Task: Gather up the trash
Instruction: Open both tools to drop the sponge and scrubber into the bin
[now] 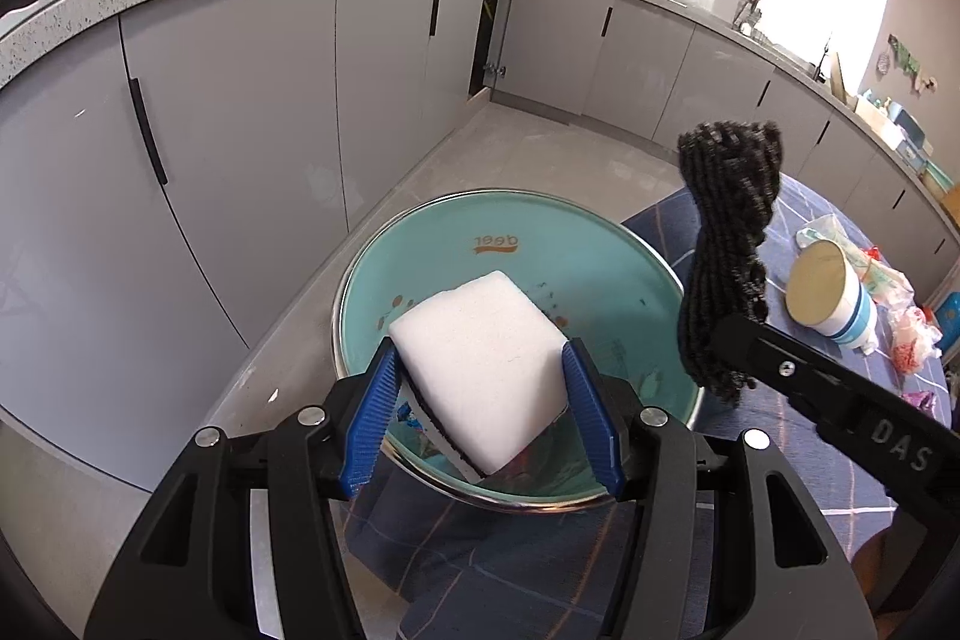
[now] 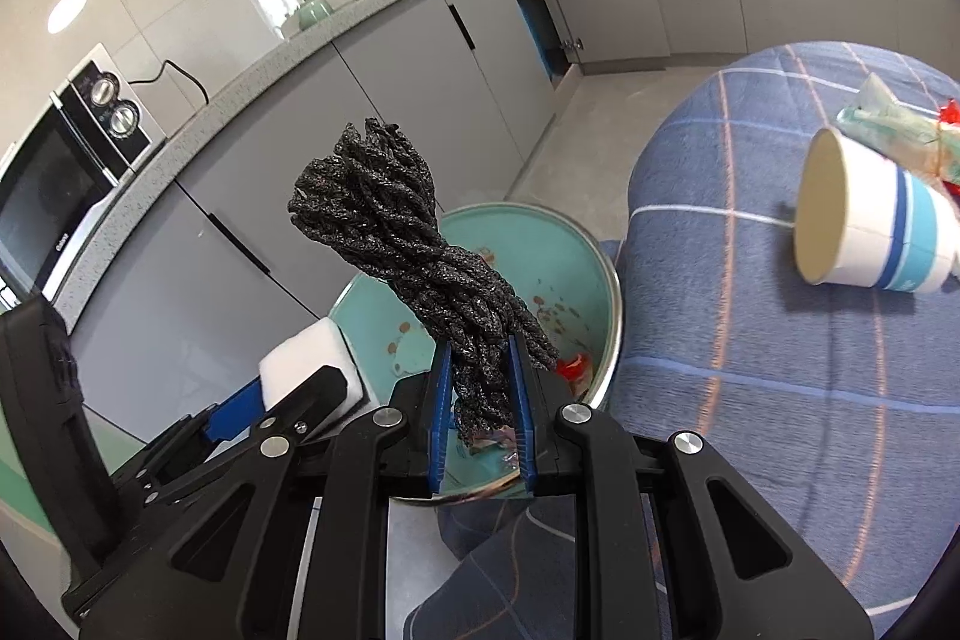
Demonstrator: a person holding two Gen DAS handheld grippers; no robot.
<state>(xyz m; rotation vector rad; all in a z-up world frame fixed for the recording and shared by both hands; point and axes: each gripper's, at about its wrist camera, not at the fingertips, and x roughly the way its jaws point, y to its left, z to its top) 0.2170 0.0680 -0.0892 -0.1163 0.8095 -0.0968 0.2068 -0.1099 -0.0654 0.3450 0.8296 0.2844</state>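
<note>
Blue pads of the left gripper (image 1: 480, 400) are pressed on a sponge (image 1: 480, 364) above the bin (image 1: 630, 244). Rope (image 2: 420, 268) is pinched by the right gripper (image 2: 480, 400) there. Neither is dropped yet. Beyond, right, a cup (image 2: 864, 220) and wrappers (image 1: 912, 334) are left on the worktop (image 2: 720, 340).

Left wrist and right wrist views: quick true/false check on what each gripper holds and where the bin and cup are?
1. The left gripper is clamped on a white sponge. True.
2. The right gripper is empty. False: it grips a black twisted rope bundle.
3. The sponge hangs above the teal bin. True.
4. The paper cup stands upright. False: it lies on its side on the blue checked cloth.
5. The bin is empty. False: scraps show inside it.
</note>
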